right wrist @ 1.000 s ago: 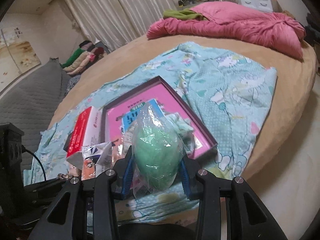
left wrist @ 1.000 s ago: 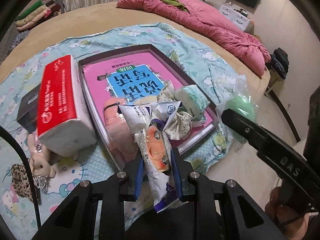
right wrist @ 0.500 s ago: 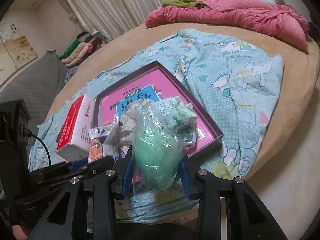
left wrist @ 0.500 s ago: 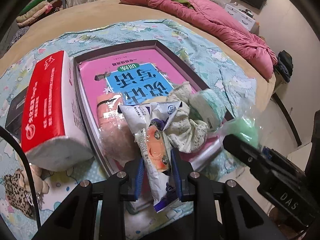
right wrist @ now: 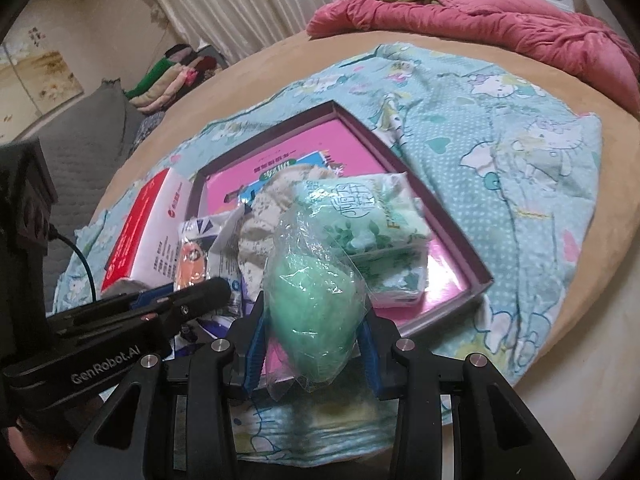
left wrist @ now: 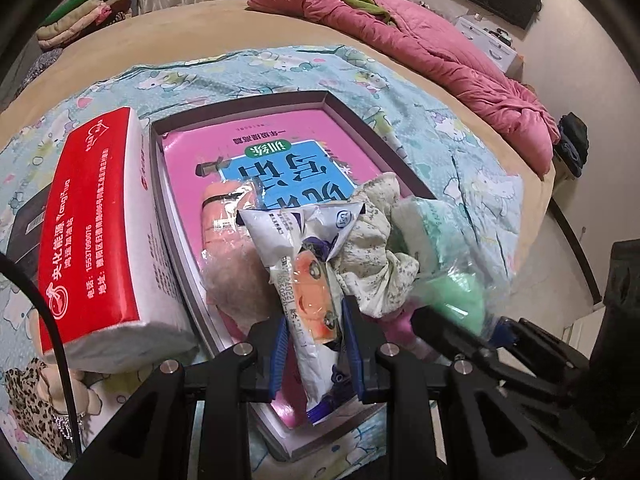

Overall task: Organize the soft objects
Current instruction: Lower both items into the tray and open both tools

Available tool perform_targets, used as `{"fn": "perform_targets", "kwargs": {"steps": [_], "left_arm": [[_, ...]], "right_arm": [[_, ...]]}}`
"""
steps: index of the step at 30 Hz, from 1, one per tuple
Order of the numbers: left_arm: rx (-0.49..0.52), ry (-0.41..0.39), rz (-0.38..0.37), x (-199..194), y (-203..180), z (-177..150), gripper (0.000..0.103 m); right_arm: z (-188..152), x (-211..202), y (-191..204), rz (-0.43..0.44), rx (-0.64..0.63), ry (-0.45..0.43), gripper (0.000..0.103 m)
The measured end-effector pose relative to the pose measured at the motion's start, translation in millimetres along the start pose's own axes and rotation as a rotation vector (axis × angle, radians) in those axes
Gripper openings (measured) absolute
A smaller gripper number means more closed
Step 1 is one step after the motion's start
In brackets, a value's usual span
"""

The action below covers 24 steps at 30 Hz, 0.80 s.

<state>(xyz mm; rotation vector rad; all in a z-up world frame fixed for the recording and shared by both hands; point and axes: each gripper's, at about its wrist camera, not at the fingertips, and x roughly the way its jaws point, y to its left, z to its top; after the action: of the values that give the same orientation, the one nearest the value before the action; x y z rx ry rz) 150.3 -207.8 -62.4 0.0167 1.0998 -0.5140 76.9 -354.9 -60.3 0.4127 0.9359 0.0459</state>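
Note:
My left gripper [left wrist: 314,322] is shut on a white plastic packet with an orange picture [left wrist: 308,280] and holds it over the near end of a purple-rimmed tray [left wrist: 176,208] with a pink book in it. My right gripper [right wrist: 312,334] is shut on a green fluffy item in a clear bag [right wrist: 310,300], just above the tray's near edge [right wrist: 460,304]. In the tray lie a pink bagged item [left wrist: 228,248], a floral cloth [left wrist: 376,256] and a green tissue pack [right wrist: 372,236]. The right gripper also shows in the left wrist view [left wrist: 460,328].
A red and white tissue pack [left wrist: 96,232] lies left of the tray on the Hello Kitty blanket [right wrist: 520,168]. A leopard-print plush [left wrist: 32,396] lies at lower left. A pink quilt [left wrist: 440,48] is piled at the far side of the round bed.
Both grippers have moved forward and closer together over the near end of the tray, each still holding its item. The tray's contents have not moved.

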Motion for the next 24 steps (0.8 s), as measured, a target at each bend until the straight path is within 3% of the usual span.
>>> {"fn": "perform_targets", "kwargs": {"steps": [11,24], "left_arm": [[-0.031,0.046,-0.029,17,9,-5,0.026],[-0.045,0.047,-0.039,16,13,-9,0.027]], "right_arm": [[0,14,3,-0.004,-0.028,0.018,0.041],[-1,18,0,0.025,-0.018,0.027,0.044]]}}
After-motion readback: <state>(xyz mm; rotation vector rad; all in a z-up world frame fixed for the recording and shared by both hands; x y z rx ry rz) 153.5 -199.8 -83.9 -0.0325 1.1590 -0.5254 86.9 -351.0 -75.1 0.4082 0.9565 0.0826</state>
